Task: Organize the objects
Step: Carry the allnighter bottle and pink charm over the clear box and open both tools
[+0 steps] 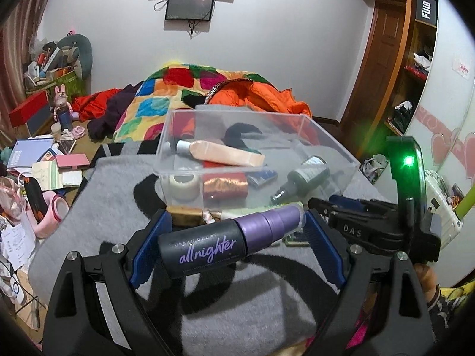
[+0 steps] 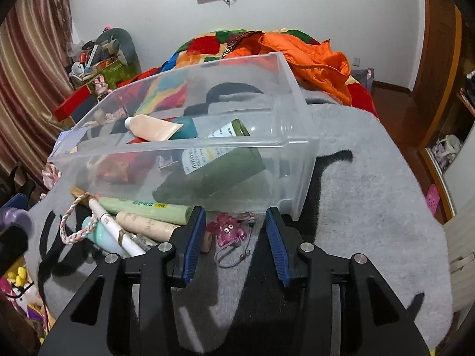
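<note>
Between the left gripper's (image 1: 234, 238) pads, the spray bottle (image 1: 225, 241) lies crosswise, cap rightward; clear bin (image 1: 326, 139) directly ahead. Right gripper (image 2: 236, 244) gapes empty beside it.

The black spray bottle (image 1: 204, 249) reads "URBAN DECAY allnighter", a black shelf box (image 1: 426, 9) "FiiO", the right hand-held gripper (image 1: 326, 204) "DAS".
</note>
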### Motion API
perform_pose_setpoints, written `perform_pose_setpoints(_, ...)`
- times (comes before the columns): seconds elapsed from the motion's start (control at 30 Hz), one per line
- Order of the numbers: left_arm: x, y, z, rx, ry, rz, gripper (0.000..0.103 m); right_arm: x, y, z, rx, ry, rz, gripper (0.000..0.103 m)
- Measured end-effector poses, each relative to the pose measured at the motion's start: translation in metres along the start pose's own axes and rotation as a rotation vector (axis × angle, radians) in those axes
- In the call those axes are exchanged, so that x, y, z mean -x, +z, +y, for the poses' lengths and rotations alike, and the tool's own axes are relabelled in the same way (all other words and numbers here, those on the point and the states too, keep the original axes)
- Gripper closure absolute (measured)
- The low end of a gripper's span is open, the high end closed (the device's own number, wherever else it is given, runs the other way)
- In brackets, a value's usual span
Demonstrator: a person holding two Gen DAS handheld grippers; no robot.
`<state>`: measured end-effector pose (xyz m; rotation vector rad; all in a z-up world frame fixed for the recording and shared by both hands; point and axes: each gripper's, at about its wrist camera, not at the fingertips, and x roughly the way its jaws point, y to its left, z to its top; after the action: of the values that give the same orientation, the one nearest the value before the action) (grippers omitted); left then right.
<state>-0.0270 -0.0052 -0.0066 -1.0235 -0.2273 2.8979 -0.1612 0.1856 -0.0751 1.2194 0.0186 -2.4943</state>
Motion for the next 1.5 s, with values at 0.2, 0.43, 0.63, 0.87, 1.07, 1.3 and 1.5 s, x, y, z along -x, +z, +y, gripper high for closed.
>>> perform_pose_setpoints(0.2, -0.004, 0.016, 0.004, 0.013, -0.009, -0.024, 0.013, -0.006, 0.003, -0.009, -0.045, 0.053, 0.038, 0.066)
perform_pose_setpoints(0.43, -0.011, 0.028, 0.005, 0.001, -0.002, -0.039, 0.013, -0.003, -0.001, -0.003, 0.001, 0.031, 0.035, 0.083)
perform_pose_setpoints(0.63, -0.021, 0.036, 0.006, -0.013, 0.017, -0.038, 0.013, 0.000, -0.010, 0.014, 0.092, -0.014, 0.019, 0.093)
perform_pose_setpoints(0.87, -0.034, 0.049, 0.016, -0.007, 0.025, -0.035, 0.013, 0.023, -0.005, 0.007, 0.070, 0.028, -0.038, 0.094)
perform_pose_setpoints(1.07, -0.050, 0.057, 0.023, 0.000, 0.011, -0.004, 0.013, 0.053, 0.013, 0.000, 0.043, 0.069, -0.125, 0.094)
perform_pose_setpoints(1.3, -0.066, 0.057, 0.024, -0.011, 0.019, 0.031, 0.013, 0.078, 0.038, 0.001, 0.042, 0.099, -0.230, 0.094)
perform_pose_setpoints(1.5, -0.080, 0.058, 0.025, -0.014, 0.017, 0.061, 0.013, 0.071, 0.058, 0.013, 0.072, 0.090, -0.262, 0.094)
